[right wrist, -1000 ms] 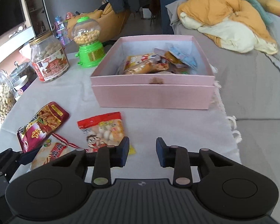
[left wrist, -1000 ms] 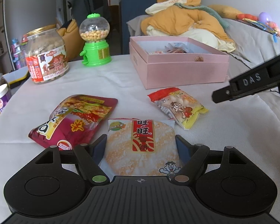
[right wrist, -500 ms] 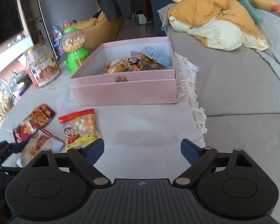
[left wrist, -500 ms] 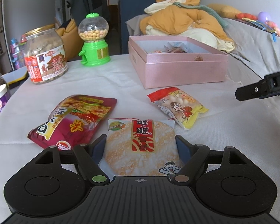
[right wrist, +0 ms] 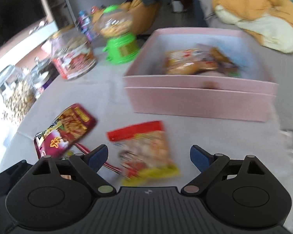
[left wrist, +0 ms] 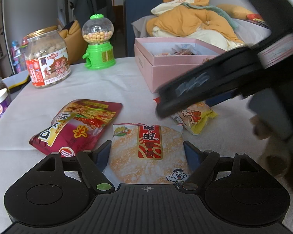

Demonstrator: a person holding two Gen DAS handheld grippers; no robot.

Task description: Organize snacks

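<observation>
The left gripper (left wrist: 146,152) pinches a rice cracker packet (left wrist: 146,154) between its blue pads, low on the white tablecloth (left wrist: 111,85). The right gripper (right wrist: 148,156) stands spread wide, nothing pressed, with the red and yellow snack bag (right wrist: 146,150) lying on the cloth between its fingers (the view is blurred). To the left lies a maroon snack pouch (left wrist: 76,124). Farther off, the pink box (right wrist: 201,99) holds several packets, with a green candy dispenser (left wrist: 97,42) and a peanut jar (left wrist: 47,56) to its left.
</observation>
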